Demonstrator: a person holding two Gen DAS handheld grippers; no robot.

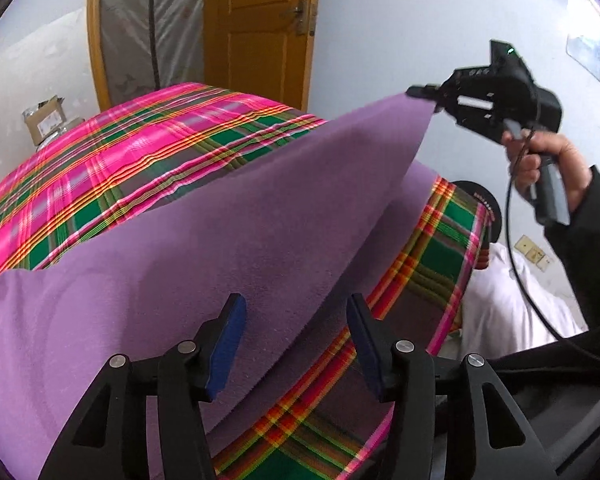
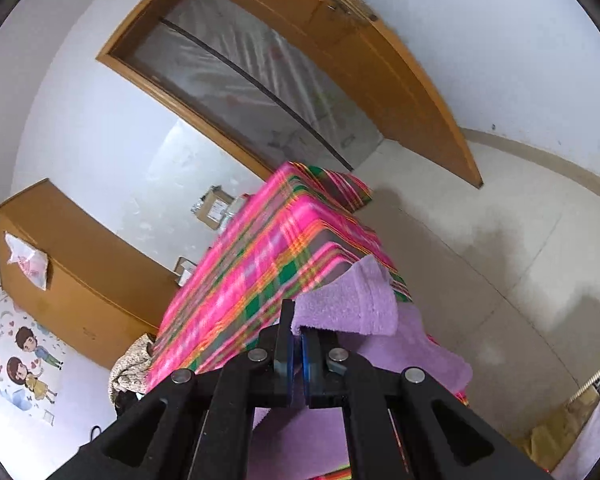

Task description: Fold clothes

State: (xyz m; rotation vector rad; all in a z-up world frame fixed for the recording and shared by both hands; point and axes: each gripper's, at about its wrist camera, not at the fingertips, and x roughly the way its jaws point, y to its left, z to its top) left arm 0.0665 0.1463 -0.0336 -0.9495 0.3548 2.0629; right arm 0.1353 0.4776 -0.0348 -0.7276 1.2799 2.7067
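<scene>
Fuzzy matt purple towel (image 1: 228,220), woven plaid cloth (image 1: 112,152), glossy wooden door (image 1: 260,24).

A plain room in a home, likely a bedroom. Ahead of the grippers stands a surface draped in a bright pink and green plaid cloth (image 1: 148,148). Beyond it, an orange wooden door (image 1: 260,28) with a metal latch hangs open against white walls. Left of the right gripper, a wooden cabinet (image 2: 80,272) sits above a cartoon couple sticker (image 2: 28,364). Cardboard boxes (image 2: 214,210) rest by the wall; the floor (image 2: 500,260) is pale tile.
</scene>
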